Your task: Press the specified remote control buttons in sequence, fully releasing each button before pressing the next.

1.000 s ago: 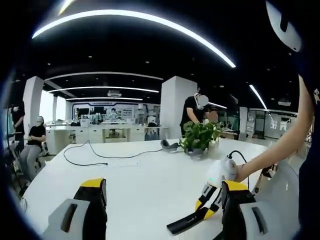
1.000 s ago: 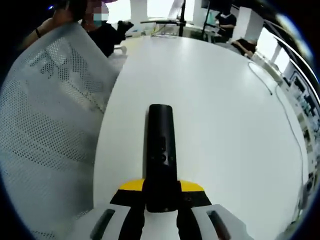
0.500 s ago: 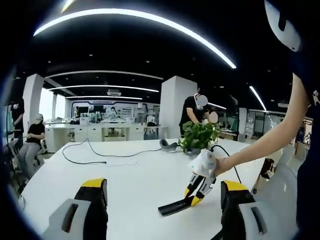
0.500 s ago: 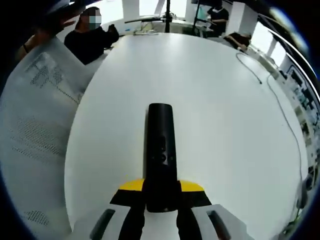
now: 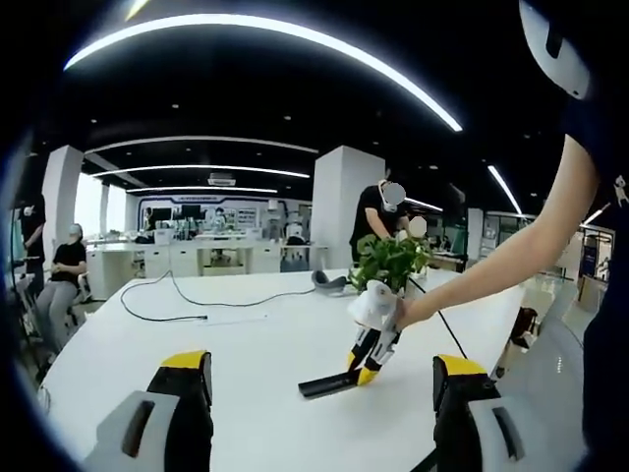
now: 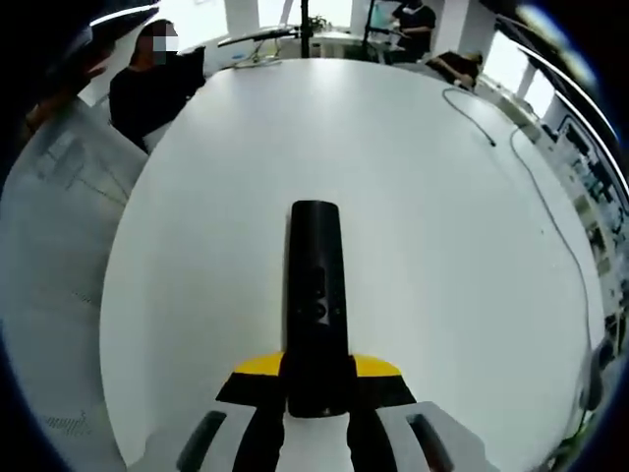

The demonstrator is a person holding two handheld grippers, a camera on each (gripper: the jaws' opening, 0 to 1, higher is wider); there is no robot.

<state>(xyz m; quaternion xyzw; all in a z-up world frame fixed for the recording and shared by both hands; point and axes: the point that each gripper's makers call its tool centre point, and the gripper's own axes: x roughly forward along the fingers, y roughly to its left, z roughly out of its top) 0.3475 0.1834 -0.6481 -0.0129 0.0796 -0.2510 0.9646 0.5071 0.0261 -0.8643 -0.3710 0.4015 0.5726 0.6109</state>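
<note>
Right jaws clenched on black remote point(image 6: 315, 305), left jaws released, white table point(image 6: 432, 197), open-plan office

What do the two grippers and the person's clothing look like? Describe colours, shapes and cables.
The left gripper has grey bodies with slots, black jaws and yellow tips. The right gripper is white-bodied, black and yellow at the jaws, and trails a black cable. The person's bare arm emerges from a dark short sleeve.

black remote control point(image 6: 315, 295), clamped, above table
</note>
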